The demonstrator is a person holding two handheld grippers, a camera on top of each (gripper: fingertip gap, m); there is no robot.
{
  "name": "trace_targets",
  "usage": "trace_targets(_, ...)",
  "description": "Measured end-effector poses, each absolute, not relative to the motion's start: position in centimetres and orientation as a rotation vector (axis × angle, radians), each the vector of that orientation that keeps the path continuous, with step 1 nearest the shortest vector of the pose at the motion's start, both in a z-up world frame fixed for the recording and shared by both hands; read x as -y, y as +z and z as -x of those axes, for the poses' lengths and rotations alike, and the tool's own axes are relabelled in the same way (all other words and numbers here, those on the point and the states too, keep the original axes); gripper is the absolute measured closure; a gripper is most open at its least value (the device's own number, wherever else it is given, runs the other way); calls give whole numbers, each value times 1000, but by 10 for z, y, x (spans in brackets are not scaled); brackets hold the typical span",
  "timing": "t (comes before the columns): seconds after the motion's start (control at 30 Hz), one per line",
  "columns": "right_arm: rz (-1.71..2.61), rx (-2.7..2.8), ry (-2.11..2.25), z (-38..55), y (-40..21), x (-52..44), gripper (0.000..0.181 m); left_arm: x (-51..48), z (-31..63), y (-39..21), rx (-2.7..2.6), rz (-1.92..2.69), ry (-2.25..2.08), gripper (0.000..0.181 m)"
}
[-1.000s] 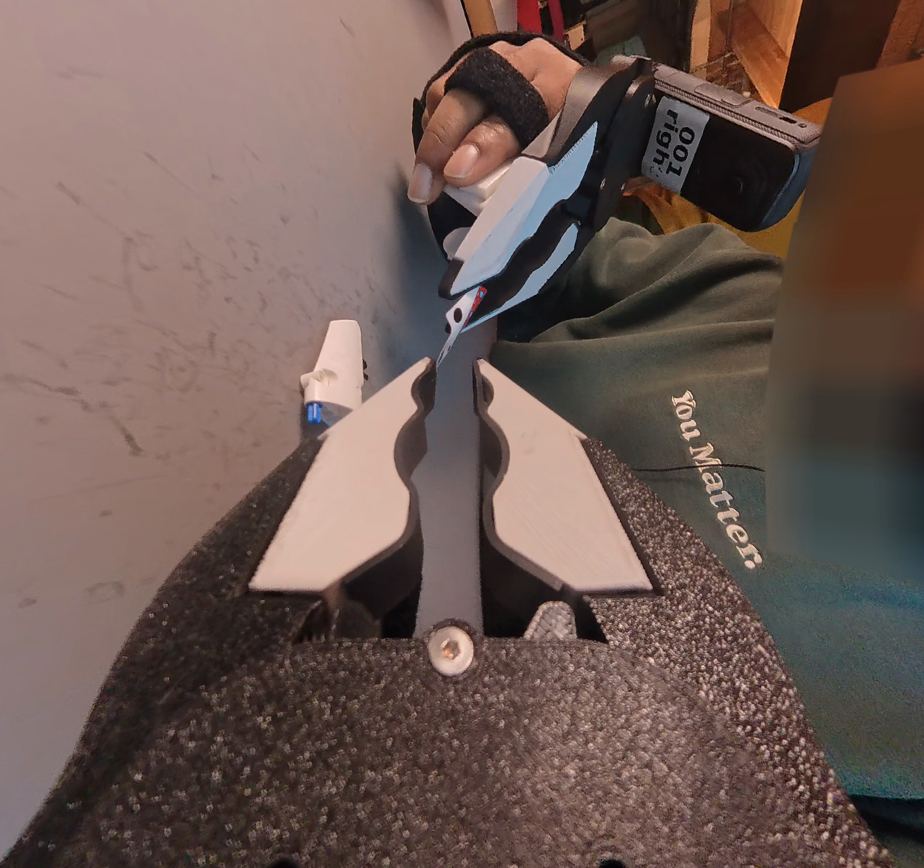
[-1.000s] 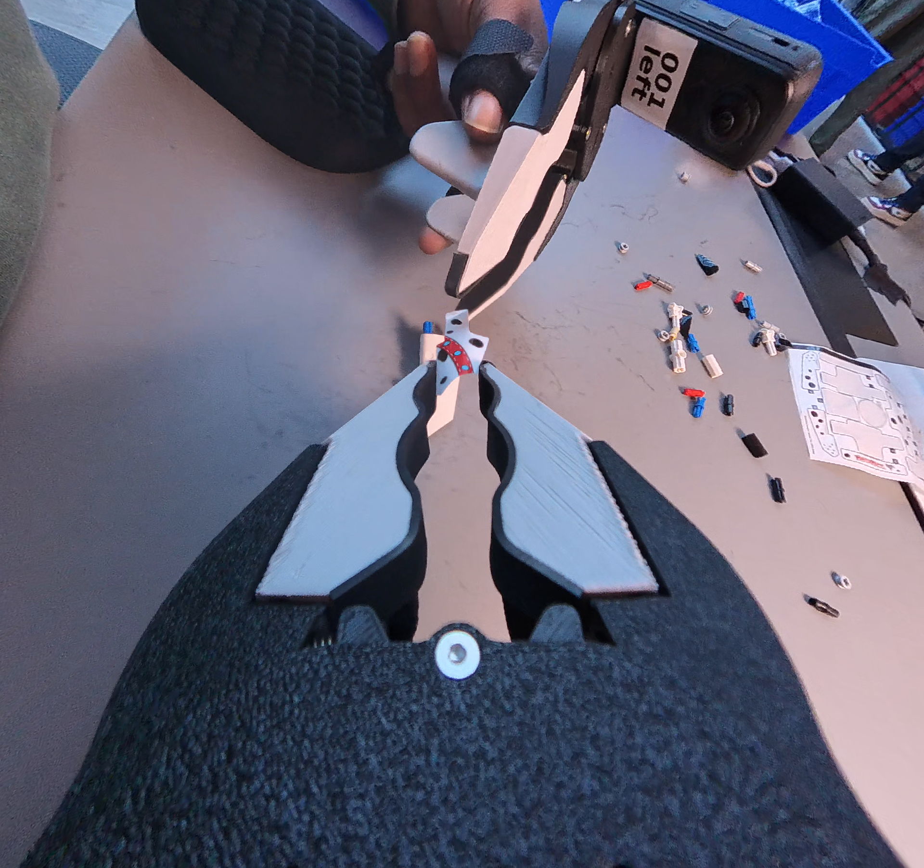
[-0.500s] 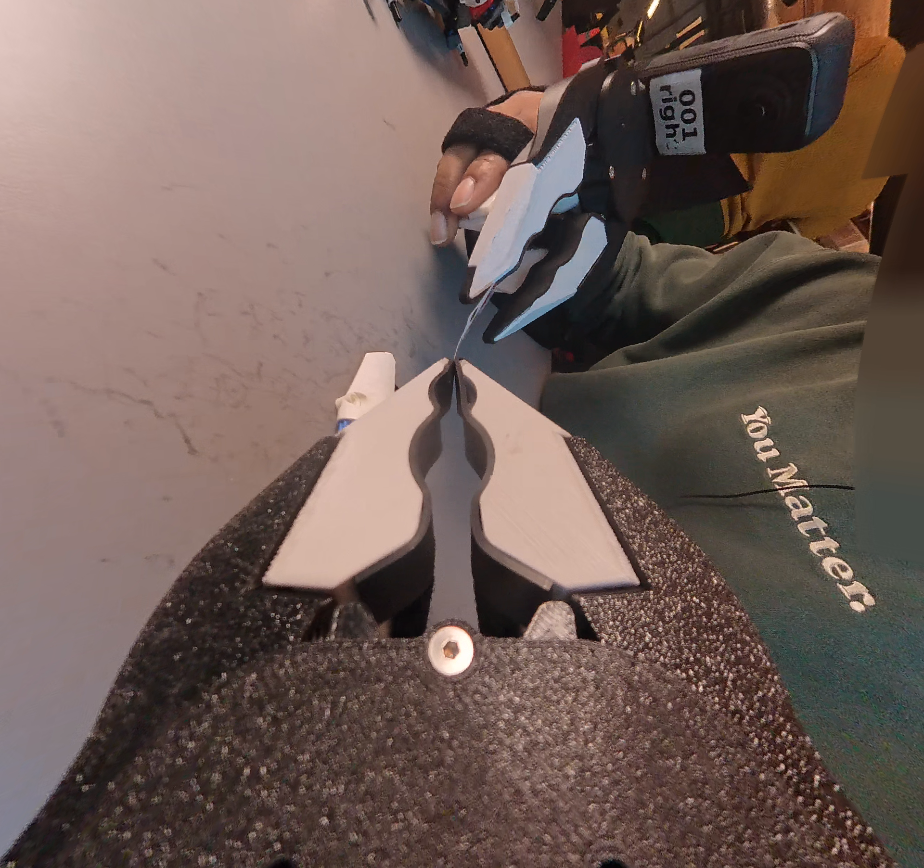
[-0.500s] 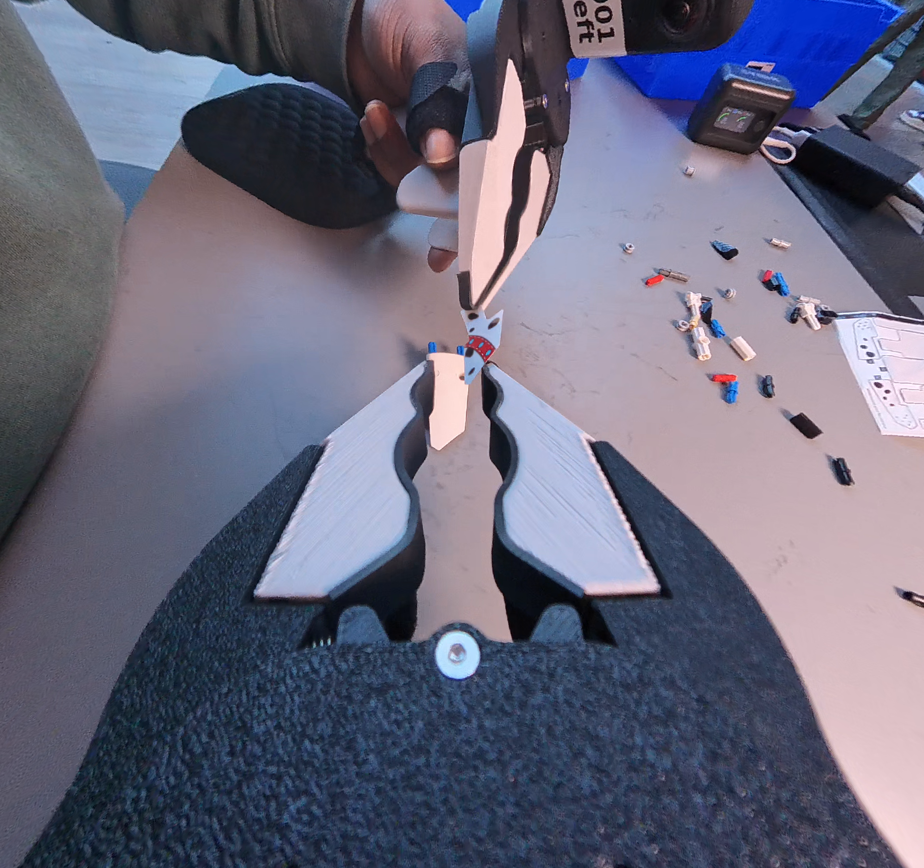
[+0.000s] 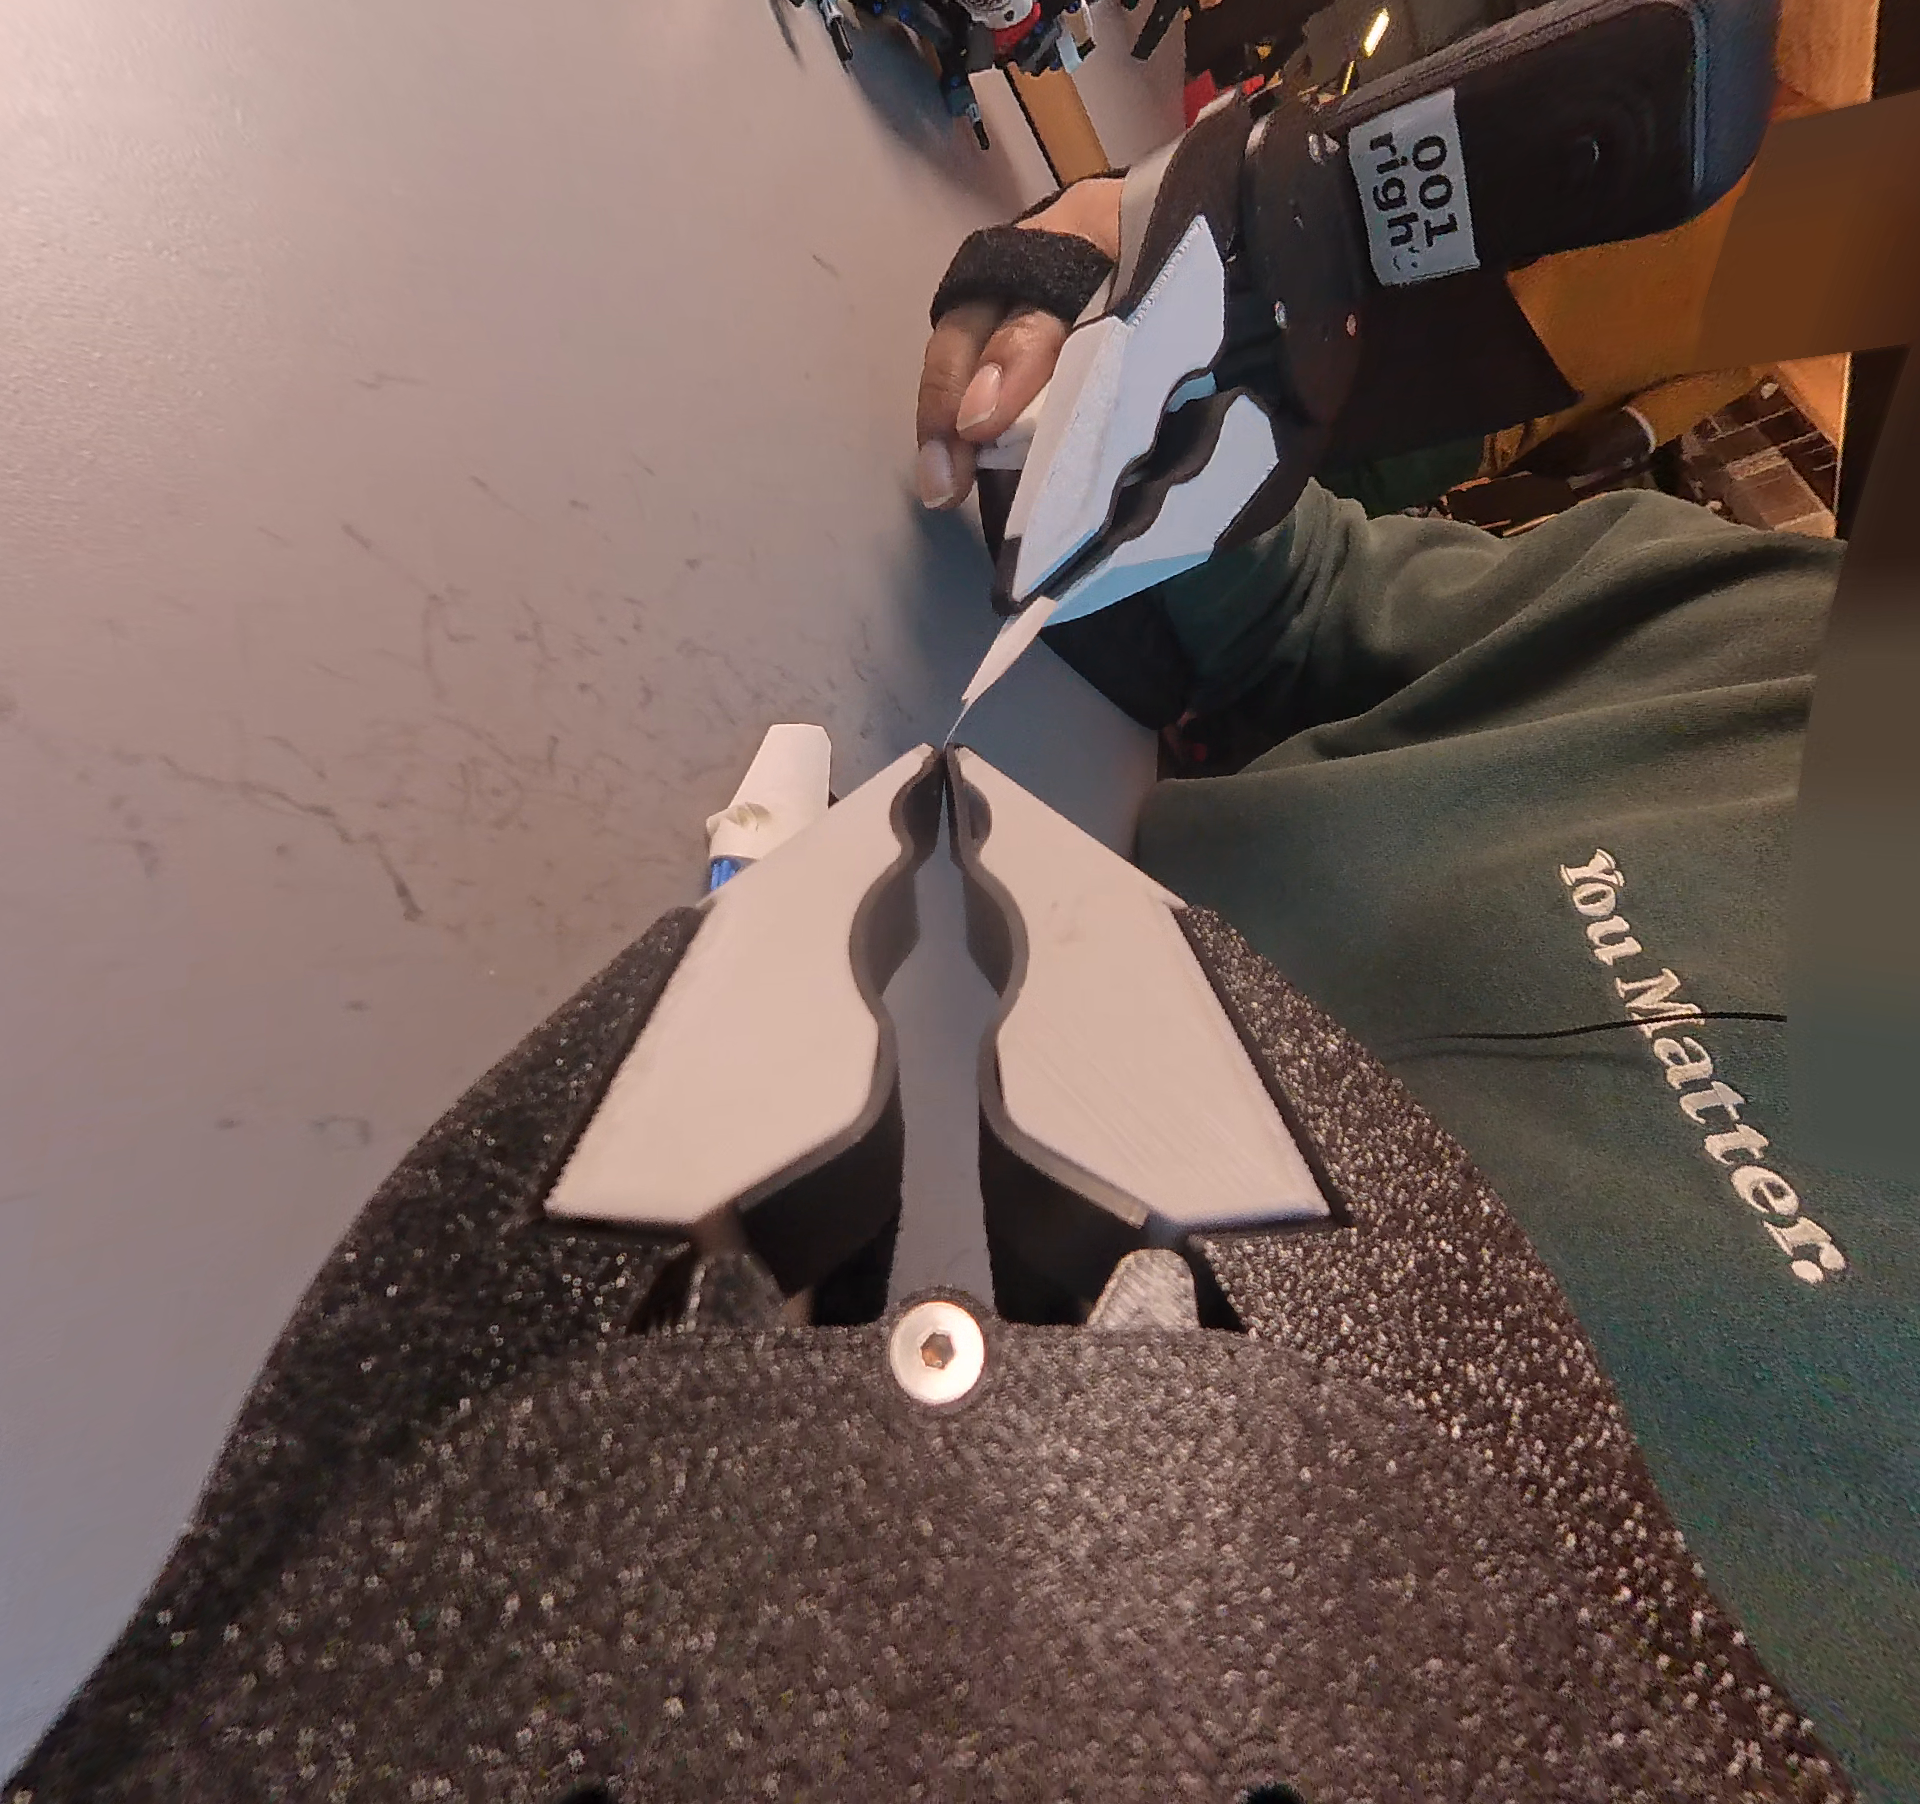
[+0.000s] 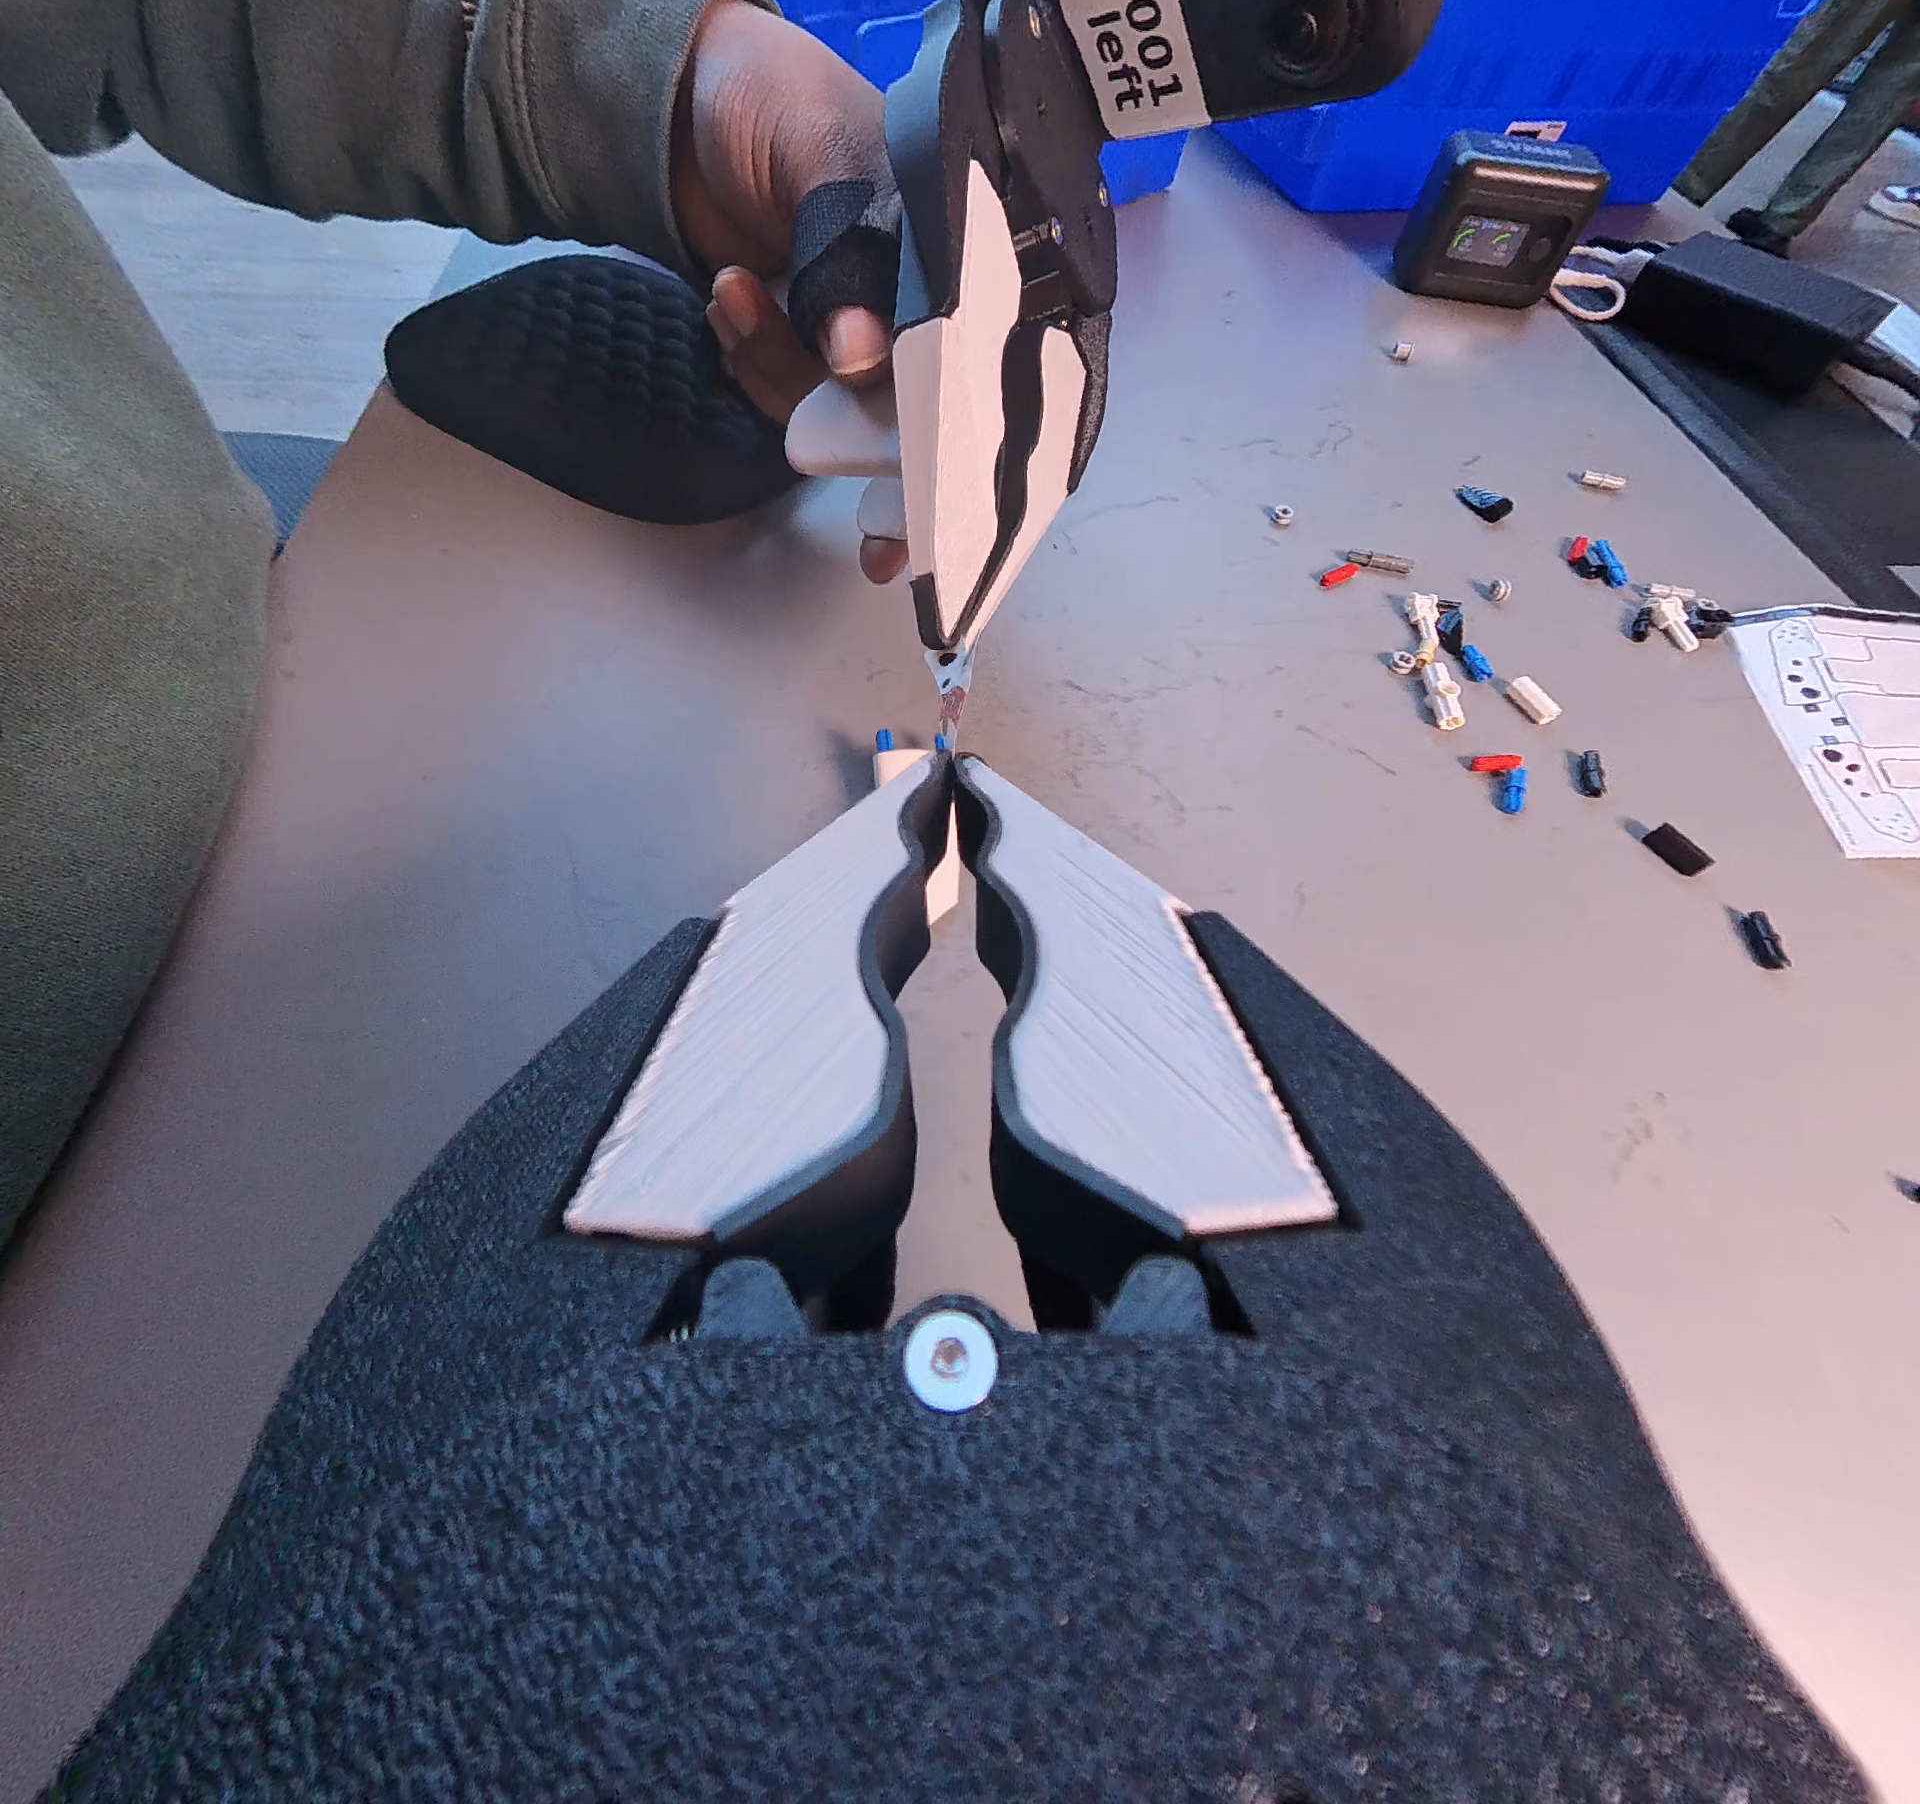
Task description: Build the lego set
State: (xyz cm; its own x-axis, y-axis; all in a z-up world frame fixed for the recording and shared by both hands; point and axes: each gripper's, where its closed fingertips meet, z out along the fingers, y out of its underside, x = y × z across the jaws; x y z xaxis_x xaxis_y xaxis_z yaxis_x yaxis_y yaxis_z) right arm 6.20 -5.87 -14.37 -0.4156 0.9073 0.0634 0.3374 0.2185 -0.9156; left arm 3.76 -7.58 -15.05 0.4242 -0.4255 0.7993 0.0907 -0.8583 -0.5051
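Grey and scuffed, the table (image 6: pixel 540 819) carries scattered small lego pieces in red, blue, black and white (image 6: pixel 1496 674) at its right side, next to a white printed instruction sheet (image 6: pixel 1839 726). Blue plastic bins (image 6: pixel 1558 61) stand at the far edge. Above the table, both grippers pinch one thin white sticker with red and blue print (image 6: pixel 949 689): the left gripper (image 6: pixel 948 634) grips its upper end, the right gripper (image 6: pixel 953 767) its lower end, each with fingers pressed together. A white lego beam with blue pins (image 5: pixel 774 798) lies on the table just beside the left gripper (image 5: pixel 943 765).
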Motion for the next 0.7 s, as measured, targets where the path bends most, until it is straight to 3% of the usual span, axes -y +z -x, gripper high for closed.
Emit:
trace_targets(0.1,1169,1854,1233,-62,-140,60,181,74,-36,-149,-276,2191,-1419,179)
trace_targets(0.27,1206,1790,1343,-62,-128,58,181,68,-30,-143,-293,2109,-1324,155)
trace_targets(0.7,1263,1665,1548,-64,-109,54,181,72,-37,-112,-319,1887,-1308,170)
